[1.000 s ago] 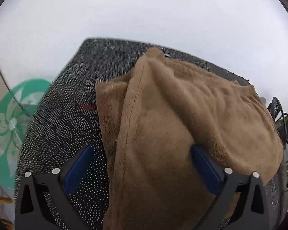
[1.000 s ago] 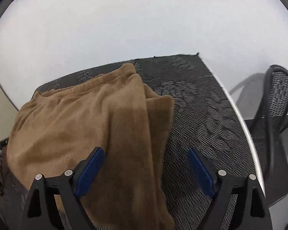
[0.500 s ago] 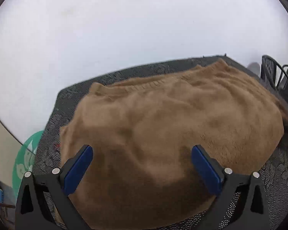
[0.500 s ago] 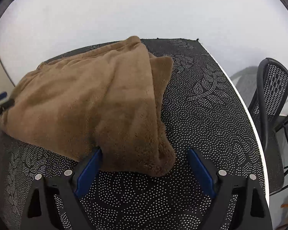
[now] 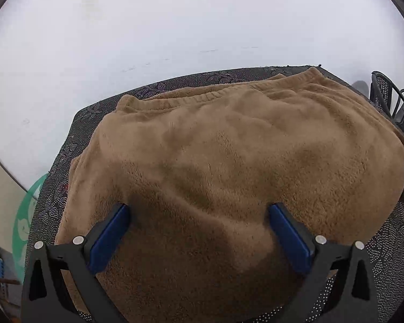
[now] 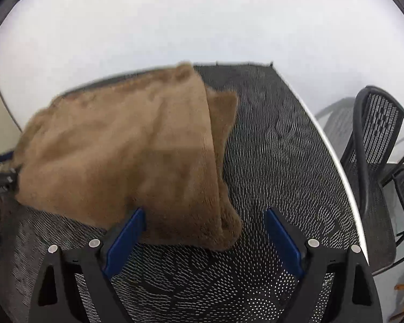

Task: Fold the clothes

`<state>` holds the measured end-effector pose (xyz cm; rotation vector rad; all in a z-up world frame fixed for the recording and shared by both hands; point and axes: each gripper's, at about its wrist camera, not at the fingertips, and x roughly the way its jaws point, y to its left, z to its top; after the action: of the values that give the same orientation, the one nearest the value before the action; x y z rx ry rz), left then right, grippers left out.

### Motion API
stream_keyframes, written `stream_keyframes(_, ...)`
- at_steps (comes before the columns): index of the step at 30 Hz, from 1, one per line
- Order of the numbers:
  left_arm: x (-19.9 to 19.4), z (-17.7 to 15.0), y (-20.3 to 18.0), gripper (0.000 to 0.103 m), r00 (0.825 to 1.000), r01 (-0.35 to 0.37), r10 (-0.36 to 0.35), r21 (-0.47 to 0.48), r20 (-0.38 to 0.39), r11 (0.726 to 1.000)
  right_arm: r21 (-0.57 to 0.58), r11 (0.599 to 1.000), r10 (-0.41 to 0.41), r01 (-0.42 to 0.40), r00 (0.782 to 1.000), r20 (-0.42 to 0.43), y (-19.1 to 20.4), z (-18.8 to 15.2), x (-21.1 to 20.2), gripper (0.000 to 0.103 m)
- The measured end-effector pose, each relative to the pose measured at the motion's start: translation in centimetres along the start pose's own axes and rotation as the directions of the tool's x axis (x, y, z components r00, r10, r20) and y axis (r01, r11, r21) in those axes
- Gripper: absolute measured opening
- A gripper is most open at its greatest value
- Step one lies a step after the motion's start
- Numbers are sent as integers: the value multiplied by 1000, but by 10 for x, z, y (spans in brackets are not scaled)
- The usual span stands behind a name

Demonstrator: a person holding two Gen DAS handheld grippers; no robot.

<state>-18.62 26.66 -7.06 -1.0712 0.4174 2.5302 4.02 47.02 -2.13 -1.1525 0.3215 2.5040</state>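
Swung across since a second ago: left gripper [image 5: 199, 228], jaws wide, now low over folded brown garment [image 5: 229, 161], near far-left corner of dotted table [image 6: 269, 161]. Right gripper [image 6: 204, 231] wide, empty, at garment's near-right corner. Risk: dragging plush fabric, undoing fold; pinching one layer only.

No writing, label, brand, number or sign can be read anywhere in either wrist view.
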Motion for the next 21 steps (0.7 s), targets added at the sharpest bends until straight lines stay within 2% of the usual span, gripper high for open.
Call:
stream_keyframes(3,0,1,0,103,1000,-3,3,-3,-5,1000,16,999,31,-31,999,26,5,9,-4,92)
stream_keyframes(9,-3,2,-4,103,1000,-28,29,20,-6,999,15,999,40,-39,998,-53,6,5,28,92)
stream_keyframes(15,-16,15,-13,103,999,-47,47,49,3,998,13,998,54,-54,996,-70,8,1,24,94)
stream_keyframes(19,-39,37,-33,103,998,-3,-3,91,63,996,45,994,104,-102,993,-59,0,-2,17,94)
stream_keyframes(21,-44,54,-46,103,994,86,-93,100,63,991,87,985,152,-149,988,-37,-9,-2,15,94)
